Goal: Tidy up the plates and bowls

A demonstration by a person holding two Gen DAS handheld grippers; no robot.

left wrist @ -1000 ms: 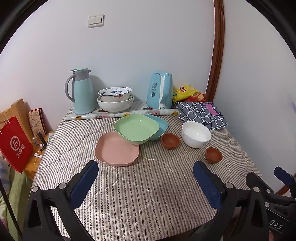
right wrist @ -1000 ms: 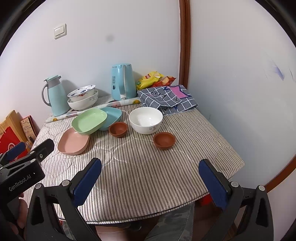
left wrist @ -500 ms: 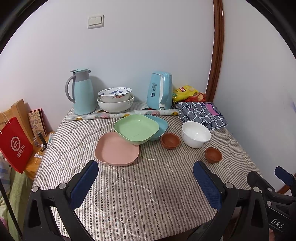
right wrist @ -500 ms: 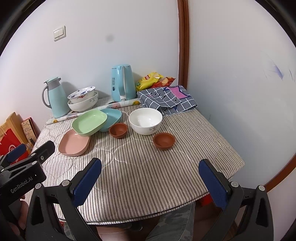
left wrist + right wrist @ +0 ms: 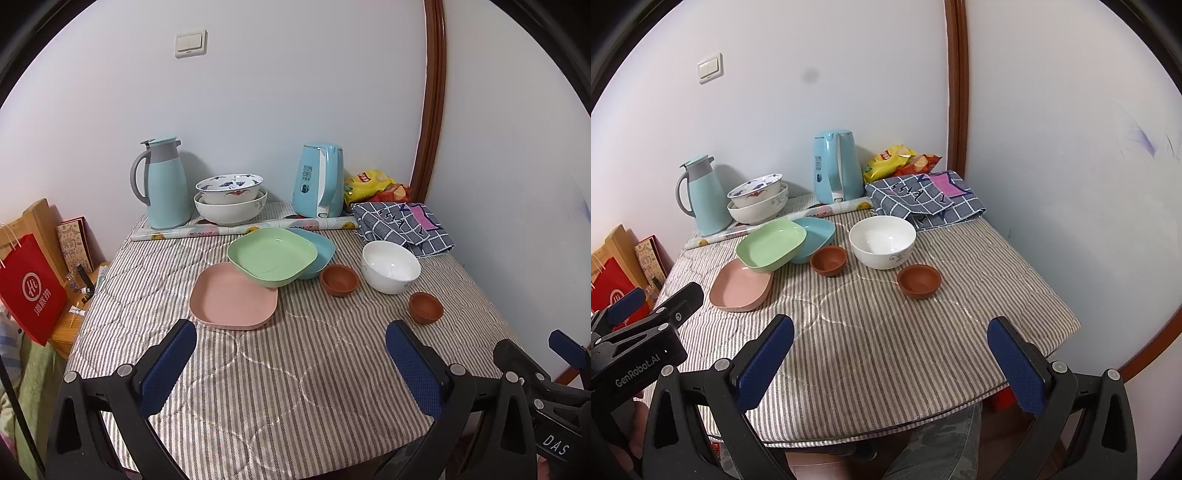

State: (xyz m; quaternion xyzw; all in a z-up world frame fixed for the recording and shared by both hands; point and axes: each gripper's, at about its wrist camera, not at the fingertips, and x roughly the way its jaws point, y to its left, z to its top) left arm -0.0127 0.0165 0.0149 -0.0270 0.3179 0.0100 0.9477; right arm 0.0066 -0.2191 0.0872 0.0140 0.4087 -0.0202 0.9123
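Observation:
On the striped tablecloth lies a pink plate (image 5: 232,297) (image 5: 740,286). A green plate (image 5: 271,255) (image 5: 771,245) leans on it and on a blue plate (image 5: 320,249) (image 5: 816,232). Right of these stand a brown bowl (image 5: 340,280) (image 5: 828,260), a white bowl (image 5: 390,266) (image 5: 882,242) and a second brown bowl (image 5: 425,307) (image 5: 919,281). Two stacked patterned bowls (image 5: 229,199) (image 5: 758,199) sit at the back. My left gripper (image 5: 291,363) and right gripper (image 5: 892,365) hover open over the table's near edge, holding nothing.
At the back stand a teal jug (image 5: 164,182), a teal kettle (image 5: 320,181), a rolled sheet (image 5: 240,229), snack bags (image 5: 369,182) and a folded checked cloth (image 5: 402,225). A red bag (image 5: 31,288) hangs left of the table. Walls close the back and right.
Both views shift only slightly; the grippers stay open near the front edge and the dishes have not moved.

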